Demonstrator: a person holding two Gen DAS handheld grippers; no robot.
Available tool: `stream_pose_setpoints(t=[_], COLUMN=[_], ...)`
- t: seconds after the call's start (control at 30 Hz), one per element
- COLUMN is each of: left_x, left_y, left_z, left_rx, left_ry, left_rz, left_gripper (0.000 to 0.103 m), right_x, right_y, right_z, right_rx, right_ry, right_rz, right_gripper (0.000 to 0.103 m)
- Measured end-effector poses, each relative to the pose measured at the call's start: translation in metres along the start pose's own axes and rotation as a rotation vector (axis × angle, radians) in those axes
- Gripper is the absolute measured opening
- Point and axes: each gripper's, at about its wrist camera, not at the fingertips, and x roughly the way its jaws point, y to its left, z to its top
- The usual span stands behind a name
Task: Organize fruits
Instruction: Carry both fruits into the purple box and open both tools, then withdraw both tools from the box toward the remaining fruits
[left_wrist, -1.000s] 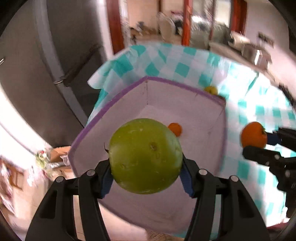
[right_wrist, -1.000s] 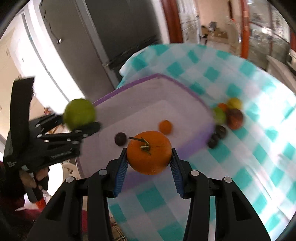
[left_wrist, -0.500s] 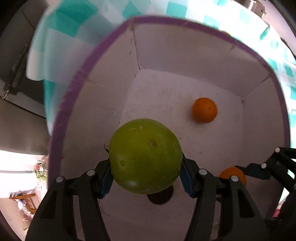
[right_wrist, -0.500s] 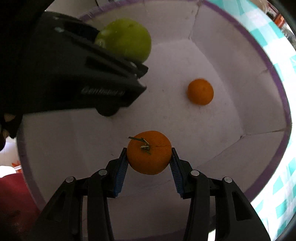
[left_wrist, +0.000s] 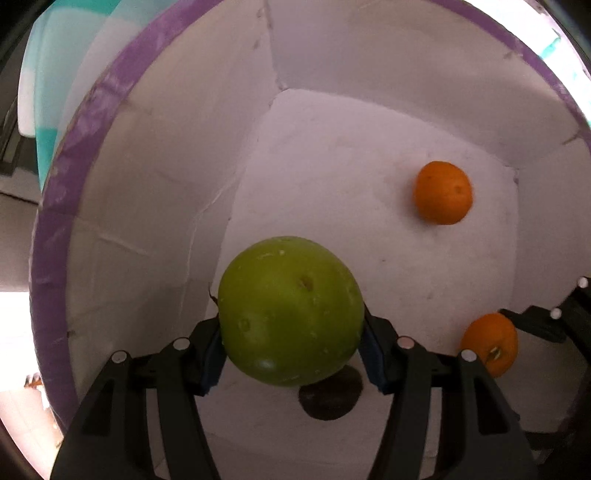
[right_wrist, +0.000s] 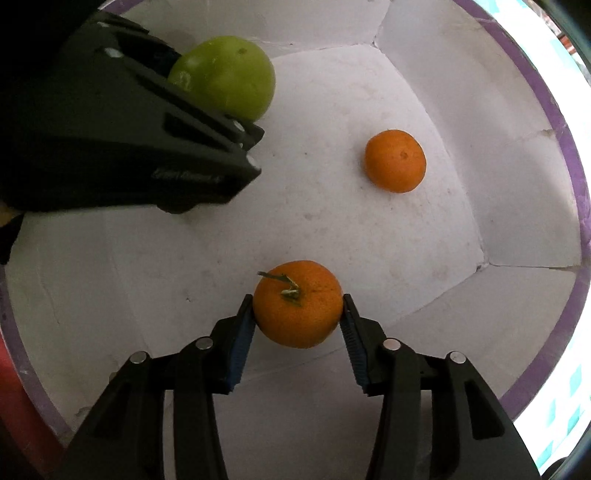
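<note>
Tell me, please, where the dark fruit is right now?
In the left wrist view, the dark fruit lies on the box floor, partly hidden beneath the green fruit.

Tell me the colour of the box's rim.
Purple; the box's rim shows best in the left wrist view.

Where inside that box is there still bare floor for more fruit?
Bare floor lies between the loose orange, the stemmed orange and the right wall of the box. The side near the green fruit and dark fruit is crowded.
</note>
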Motion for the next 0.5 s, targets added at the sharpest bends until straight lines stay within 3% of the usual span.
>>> stream_pose_setpoints(t=[0.07, 0.13, 0.23, 0.33, 0.4, 0.5], left_x=[0.001, -0.004, -0.023, -0.063, -0.094, -0.153], left_y=[0.000, -0.004, -0.008, -0.013, -0.018, -0.047], left_z=[-0.001, 0.000, 0.000, -0.004, -0.007, -0.023], left_rx=[0.005, 0.012, 0.015, -0.031, -0.091, -0.216], left_ry=[0.012, -0.013, -0.094, -0.262, -0.358, -0.556], left_rz=[0.018, 0.053, 0.102, 0.230, 0.271, 0.309], left_gripper=[0.062, 0.065, 0.076, 0.080, 0.082, 0.101], right_x=[-0.007, -0.017, -0.039, -0.077, -0.105, -0.136], right_y=[0.000, 0.000, -0.006, -0.019, -0.033, -0.063], right_z=[0.000, -0.003, -0.009, -0.029, -0.058, -0.111], right_rx=[-0.007, -0.018, -0.022, -0.001, 0.010, 0.027], right_ry=[-0.047, -0.103, -0.204, -0.351, -0.461, -0.586], right_rz=[0.039, 0.049, 0.060, 0.121, 0.170, 0.193], right_gripper=[0.068, 0.074, 0.076, 0.079, 0.082, 0.083])
